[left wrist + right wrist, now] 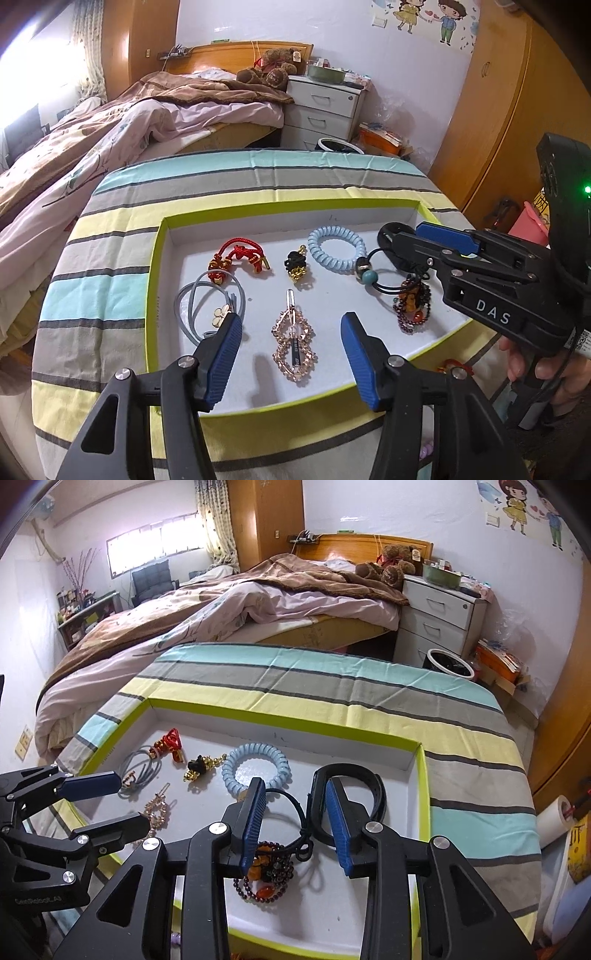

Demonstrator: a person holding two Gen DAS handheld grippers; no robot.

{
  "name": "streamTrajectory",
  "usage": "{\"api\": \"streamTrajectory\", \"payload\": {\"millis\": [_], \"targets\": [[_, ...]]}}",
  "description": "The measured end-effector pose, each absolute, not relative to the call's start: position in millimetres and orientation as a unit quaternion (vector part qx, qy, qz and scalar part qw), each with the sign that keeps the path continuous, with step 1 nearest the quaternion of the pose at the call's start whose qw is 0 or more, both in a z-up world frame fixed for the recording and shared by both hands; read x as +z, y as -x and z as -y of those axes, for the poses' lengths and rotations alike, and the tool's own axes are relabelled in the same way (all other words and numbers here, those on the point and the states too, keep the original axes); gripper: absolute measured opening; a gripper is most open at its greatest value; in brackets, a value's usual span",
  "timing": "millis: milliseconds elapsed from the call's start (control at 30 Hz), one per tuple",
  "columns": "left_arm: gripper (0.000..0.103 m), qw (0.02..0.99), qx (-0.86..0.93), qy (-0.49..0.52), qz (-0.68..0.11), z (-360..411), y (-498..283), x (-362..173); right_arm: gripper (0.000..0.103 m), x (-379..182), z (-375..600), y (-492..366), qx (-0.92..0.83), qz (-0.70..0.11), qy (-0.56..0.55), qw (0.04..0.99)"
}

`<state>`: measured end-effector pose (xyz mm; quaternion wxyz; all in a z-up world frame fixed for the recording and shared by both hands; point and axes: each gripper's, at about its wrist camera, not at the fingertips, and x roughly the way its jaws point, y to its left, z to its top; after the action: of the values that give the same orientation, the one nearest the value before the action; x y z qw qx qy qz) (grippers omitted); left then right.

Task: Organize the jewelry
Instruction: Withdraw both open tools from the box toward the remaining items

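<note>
The left hand-held gripper (291, 350) hangs with jaws apart over the tray (155, 295), the rhinestone clip (294, 343) lying loose between them. The right hand-held gripper (295, 827) is likewise spread, empty, above the bead bracelet (266, 878) and black band (369, 786) at the tray's right end.
</note>
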<state>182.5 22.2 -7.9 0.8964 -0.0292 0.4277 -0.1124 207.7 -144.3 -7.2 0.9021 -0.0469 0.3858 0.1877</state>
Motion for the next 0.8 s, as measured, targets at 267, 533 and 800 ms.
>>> {"api": "streamTrajectory", "payload": {"millis": [267, 533, 800], "targets": [[0.055, 0.904, -0.111, 0.028, -0.412, -21.2, -157.8, 6.5, 0.037, 9.8, 150.8, -183.2, 0.198, -0.364, 0.034, 0.909], [0.056, 0.911, -0.099, 0.029, -0.4, -20.6, -126.5, 16.1, 0.045, 19.5, 161.5, -151.0, 0.203, -0.351, 0.009, 0.914], [0.056, 0.909, -0.106, 0.044, -0.4, -20.7, -94.1, 12.8, 0.045, 18.1, 175.0, -116.0, 0.197, -0.347, -0.001, 0.917]]}}
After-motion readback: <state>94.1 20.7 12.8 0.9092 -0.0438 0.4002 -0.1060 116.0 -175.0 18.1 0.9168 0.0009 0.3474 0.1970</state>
